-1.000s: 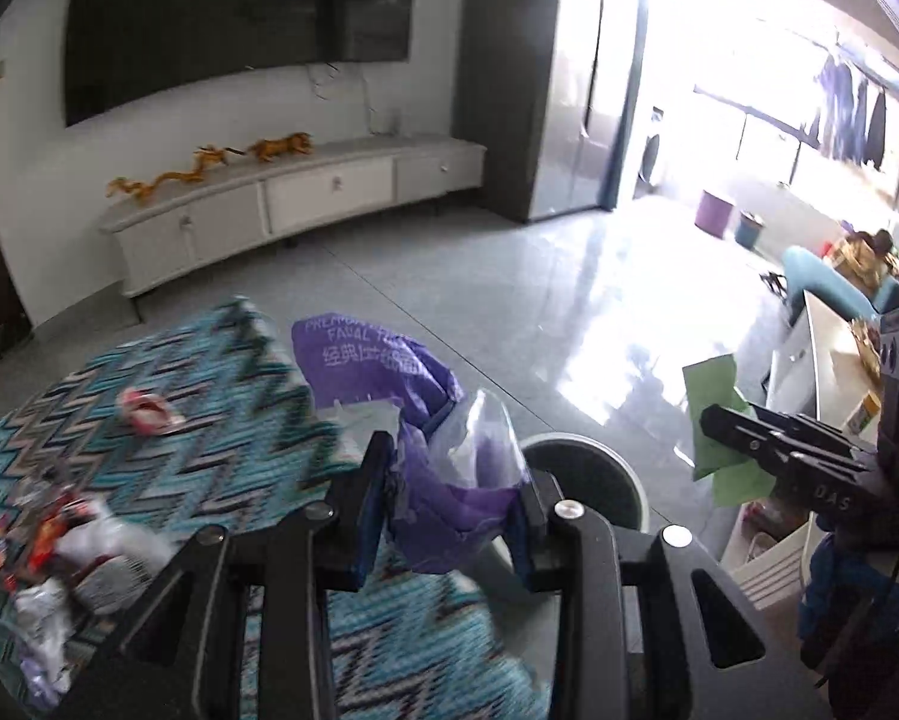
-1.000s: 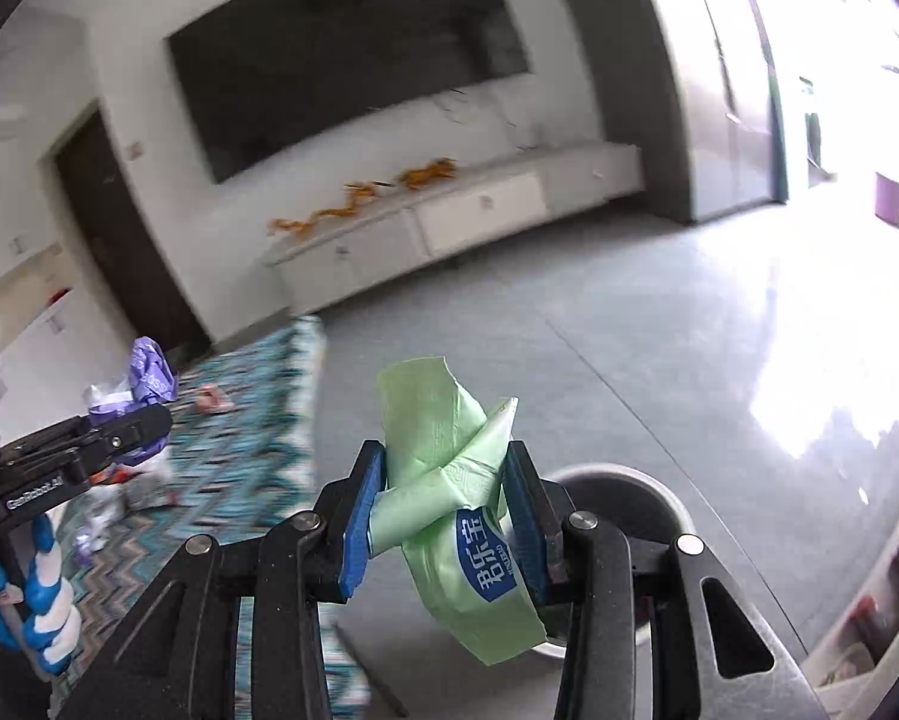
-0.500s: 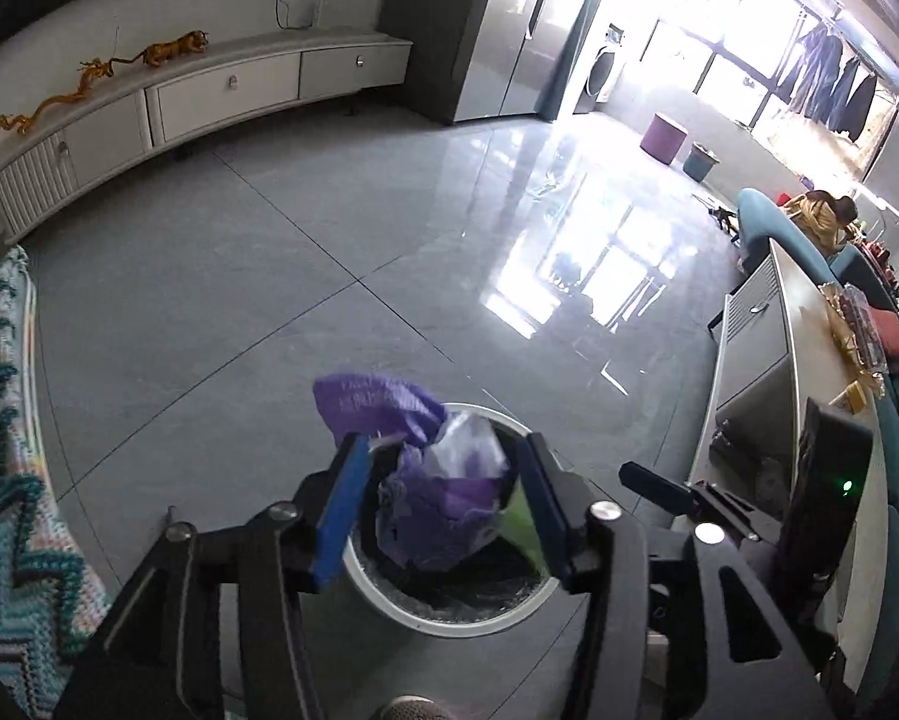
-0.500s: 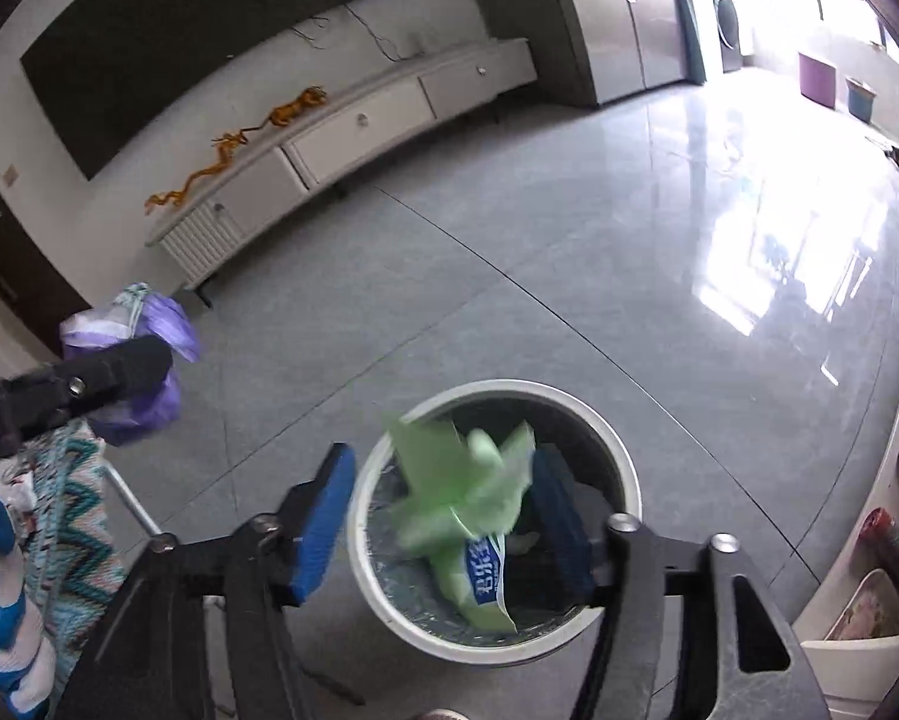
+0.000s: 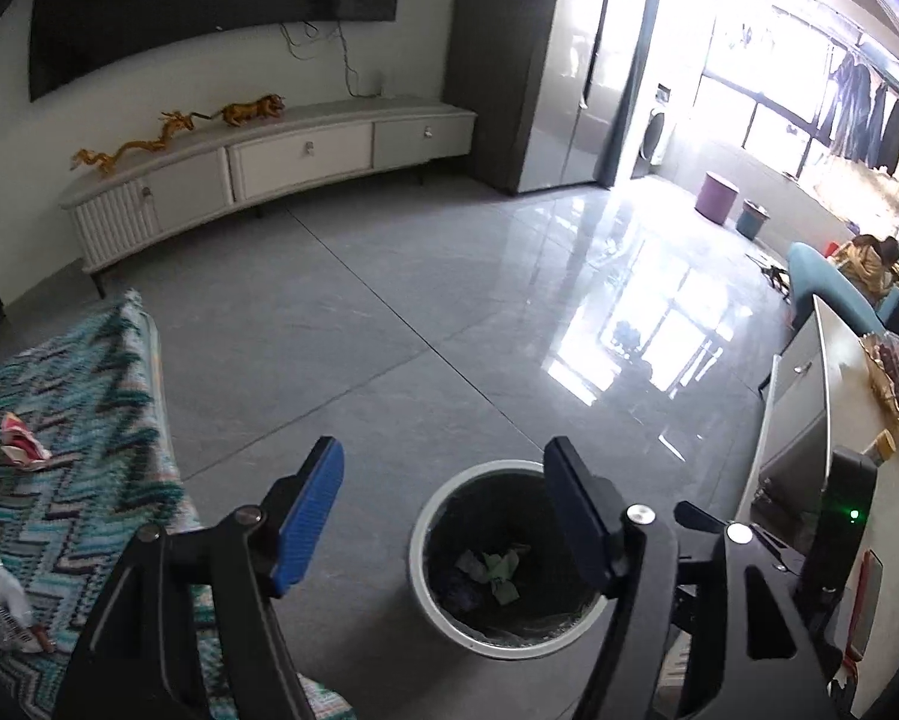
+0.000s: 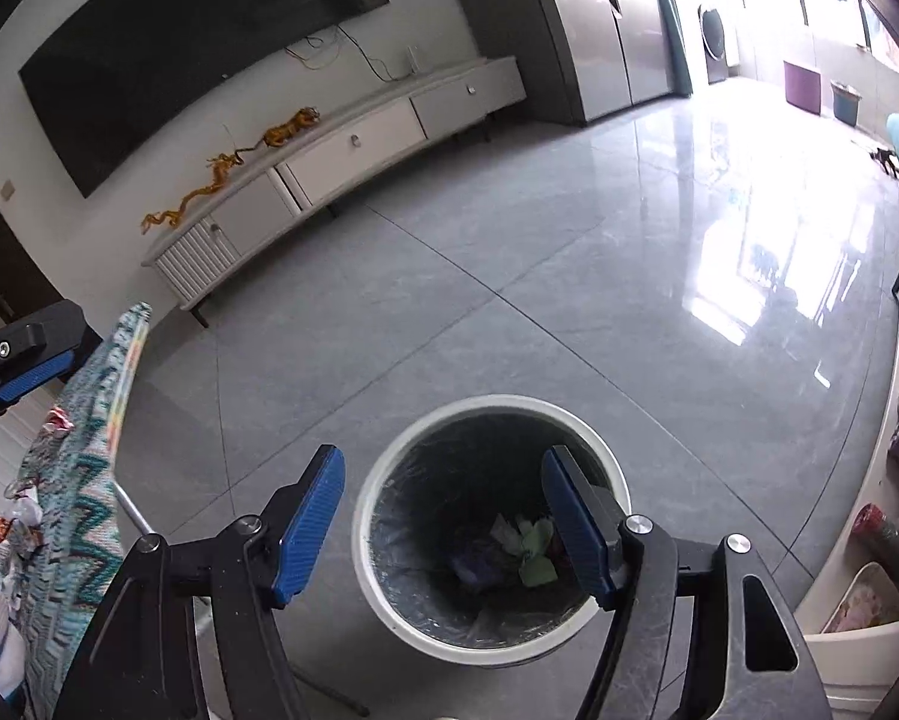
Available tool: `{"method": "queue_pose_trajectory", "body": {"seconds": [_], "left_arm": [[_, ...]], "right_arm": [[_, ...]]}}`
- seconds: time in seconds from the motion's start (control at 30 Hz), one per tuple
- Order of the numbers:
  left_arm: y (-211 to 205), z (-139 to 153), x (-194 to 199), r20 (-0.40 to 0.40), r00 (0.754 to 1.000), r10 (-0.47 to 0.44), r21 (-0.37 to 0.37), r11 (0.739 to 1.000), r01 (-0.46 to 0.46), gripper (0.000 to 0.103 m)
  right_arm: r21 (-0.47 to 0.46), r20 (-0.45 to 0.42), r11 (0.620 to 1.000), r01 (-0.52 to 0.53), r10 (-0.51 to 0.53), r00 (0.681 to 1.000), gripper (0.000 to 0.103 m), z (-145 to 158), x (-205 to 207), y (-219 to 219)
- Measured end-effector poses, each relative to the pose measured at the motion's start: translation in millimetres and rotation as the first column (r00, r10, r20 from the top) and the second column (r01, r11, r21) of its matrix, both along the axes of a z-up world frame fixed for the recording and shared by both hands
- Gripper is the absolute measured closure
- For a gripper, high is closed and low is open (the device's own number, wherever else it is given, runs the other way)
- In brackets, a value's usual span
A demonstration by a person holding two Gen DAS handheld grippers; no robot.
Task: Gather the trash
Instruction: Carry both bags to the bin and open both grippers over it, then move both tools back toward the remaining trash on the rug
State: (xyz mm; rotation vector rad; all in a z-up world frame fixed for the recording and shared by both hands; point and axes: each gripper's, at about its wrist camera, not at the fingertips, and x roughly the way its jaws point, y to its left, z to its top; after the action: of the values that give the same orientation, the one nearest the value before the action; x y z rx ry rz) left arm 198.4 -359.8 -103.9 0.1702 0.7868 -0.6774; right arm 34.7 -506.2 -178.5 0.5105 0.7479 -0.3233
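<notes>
Both grippers hang over the white-rimmed trash bin (image 6: 491, 414) on the grey tiled floor. The left gripper (image 5: 443, 516) has its jaws opening and nothing between the blue pads; the right gripper (image 6: 443, 516) stands wide apart too, empty. Down in the bin lie the green wrapper (image 6: 536, 561) and the purple wrapper (image 6: 470, 567) — more scraps (image 5: 20, 450) sit on the zigzag cloth (image 5: 83, 420) nearby.
</notes>
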Motion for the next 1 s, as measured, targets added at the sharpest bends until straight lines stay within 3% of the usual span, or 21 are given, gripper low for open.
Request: {"method": "queue_pose_trajectory", "body": {"seconds": [0.07,0.3,0.43,0.57,1.0], "left_arm": [[21,18,-5,0.056,0.996,0.063,-0.011,0.998,-0.062,0.022],[108,69,-32,0.217,0.947,0.238,-0.039,0.971,-0.235,0.021],[156,91,-53,0.298,0.893,0.338,-0.045,0.939,-0.341,0.019],[201,110,-78,0.359,0.832,0.422,-0.075,0.902,-0.425,0.006],[306,159,-164,0.450,0.678,0.582,-0.203,0.805,-0.557,0.003]], "right_arm": [[-0.024,0.031,1.000,-0.013,0.014,0.999,0.034,17,-3,9],[-0.102,0.124,0.992,-0.076,0.089,0.988,0.022,72,-15,53],[-0.149,0.169,0.982,-0.118,0.143,0.975,0.016,101,-21,83],[-0.190,0.206,0.970,-0.152,0.191,0.960,0.009,123,-29,114],[-0.286,0.329,0.937,-0.201,0.293,0.897,0.000,186,-59,197]]}}
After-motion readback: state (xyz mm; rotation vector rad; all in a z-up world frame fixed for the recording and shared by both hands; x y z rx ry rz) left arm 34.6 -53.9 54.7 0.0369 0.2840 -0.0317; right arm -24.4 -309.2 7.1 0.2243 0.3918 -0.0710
